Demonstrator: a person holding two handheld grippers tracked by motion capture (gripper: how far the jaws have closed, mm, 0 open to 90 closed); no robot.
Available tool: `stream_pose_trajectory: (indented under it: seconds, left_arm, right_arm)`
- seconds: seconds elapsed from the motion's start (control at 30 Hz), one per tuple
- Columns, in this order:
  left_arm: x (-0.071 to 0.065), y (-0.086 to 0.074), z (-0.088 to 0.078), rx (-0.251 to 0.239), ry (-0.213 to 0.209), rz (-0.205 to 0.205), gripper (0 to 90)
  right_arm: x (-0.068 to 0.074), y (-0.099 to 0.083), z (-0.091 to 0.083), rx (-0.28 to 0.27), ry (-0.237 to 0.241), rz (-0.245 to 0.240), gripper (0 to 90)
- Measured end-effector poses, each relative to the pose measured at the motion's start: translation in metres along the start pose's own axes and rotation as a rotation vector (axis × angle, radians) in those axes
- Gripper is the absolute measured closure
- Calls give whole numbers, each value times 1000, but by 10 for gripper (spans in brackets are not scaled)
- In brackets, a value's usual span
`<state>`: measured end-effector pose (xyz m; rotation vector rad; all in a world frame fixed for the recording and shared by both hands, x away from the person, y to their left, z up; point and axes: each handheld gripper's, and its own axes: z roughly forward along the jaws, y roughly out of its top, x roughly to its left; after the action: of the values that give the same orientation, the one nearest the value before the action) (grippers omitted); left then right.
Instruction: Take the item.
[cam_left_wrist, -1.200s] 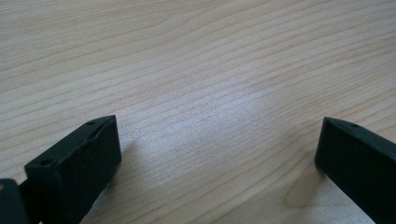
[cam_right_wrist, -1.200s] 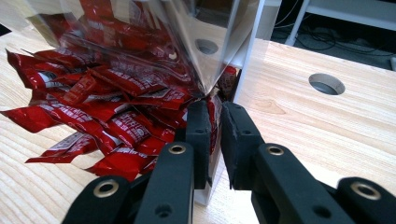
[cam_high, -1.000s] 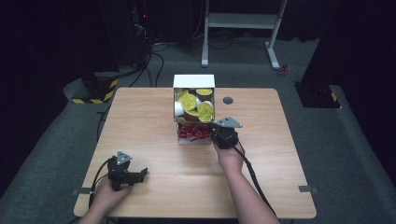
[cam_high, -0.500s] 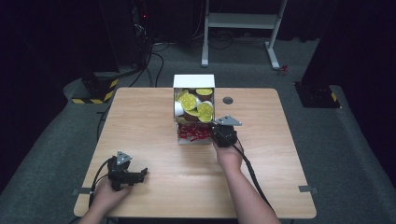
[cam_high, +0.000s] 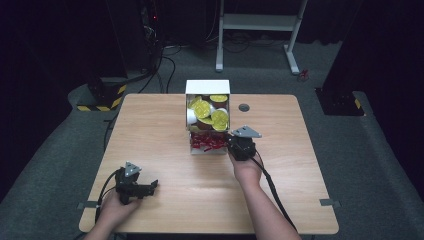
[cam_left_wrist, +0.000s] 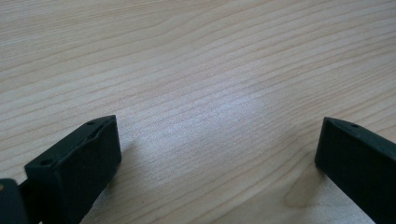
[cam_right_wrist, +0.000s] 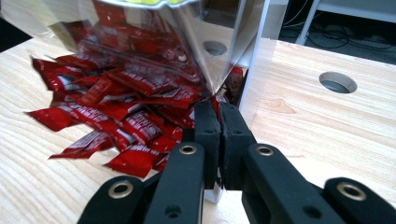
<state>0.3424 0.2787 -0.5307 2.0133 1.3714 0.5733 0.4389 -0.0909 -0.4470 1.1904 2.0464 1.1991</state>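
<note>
- Two black jaws of the right gripper (cam_right_wrist: 219, 116) are pressed together, and whether a packet or the edge of the box is pinched between them is hard to tell from here; the tips sit at the front lip of the dispenser box (cam_right_wrist: 254, 56), right at the heap of red sauce packets (cam_right_wrist: 116, 112).
- Seen from above, that right gripper (cam_high: 235, 145) is just beside the lower right corner of the white dispenser box (cam_high: 207, 86), where the red sauce packets (cam_high: 206, 141) spill out of its bottom opening.
- Above the packets, the box holds small cups with yellow lids (cam_high: 210, 111), stacked behind a clear slanted panel (cam_right_wrist: 154, 42).
- Over at the near left corner, the left gripper (cam_high: 145, 187) lies low on the wooden table (cam_high: 300, 190), held in a hand (cam_high: 114, 210), well apart from the box.
- Its jaws stand wide, with bare wood grain between them and nothing held.
- A round cable hole (cam_high: 244, 107) sits in the table to the right of the box.
</note>
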Motion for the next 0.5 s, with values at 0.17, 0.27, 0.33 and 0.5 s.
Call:
stream_pose_trajectory:
  seconds: [0.17,0.27,0.33,0.5]
  left_arm:
    - [0,0,0,0,0,0,6]
    - [0,0,0,0,0,0,6]
    - [0,0,0,0,0,0,6]
    - [0,0,0,0,0,0,6]
  right_arm:
    - [1,-5,-8,-17,11,-2,878]
    - [1,-8,-14,-27,17,2,879]
    - [1,-9,-17,-35,21,7,880]
    - [1,-11,-26,-54,30,9,880]
